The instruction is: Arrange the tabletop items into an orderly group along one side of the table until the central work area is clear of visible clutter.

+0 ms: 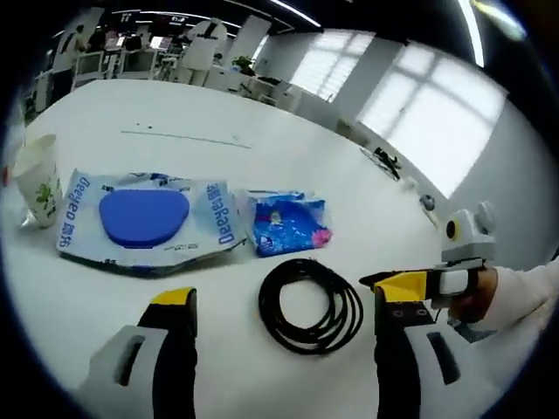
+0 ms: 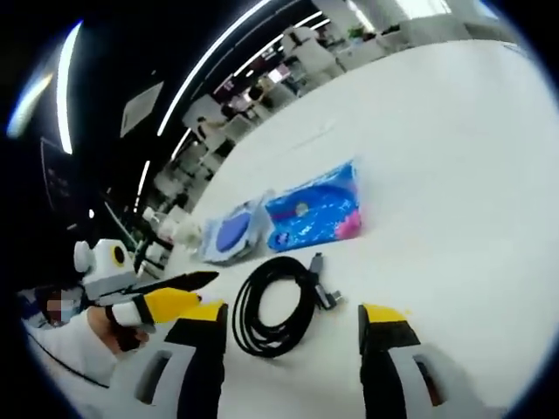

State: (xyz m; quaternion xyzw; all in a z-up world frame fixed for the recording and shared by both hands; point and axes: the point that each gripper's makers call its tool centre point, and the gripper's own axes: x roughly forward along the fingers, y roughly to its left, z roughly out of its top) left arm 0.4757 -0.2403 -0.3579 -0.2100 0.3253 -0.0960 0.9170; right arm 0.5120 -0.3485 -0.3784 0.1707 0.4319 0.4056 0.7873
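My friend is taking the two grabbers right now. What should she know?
Left gripper: open, holding nothing, aimed over the coiled black cable.
Right gripper: open, holding nothing, also near the cable.
On the white table: a paper cup, beside it the big wipes pack, then the small blue packet, roughly in a row. The cable lies apart, in front of them.
Done: nothing gripped yet.
Left: probably move the cable, then line everything up along one side.

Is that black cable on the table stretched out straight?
No, the black cable lies wound in a round coil on the white table, just ahead of the left gripper, whose jaws stand apart.
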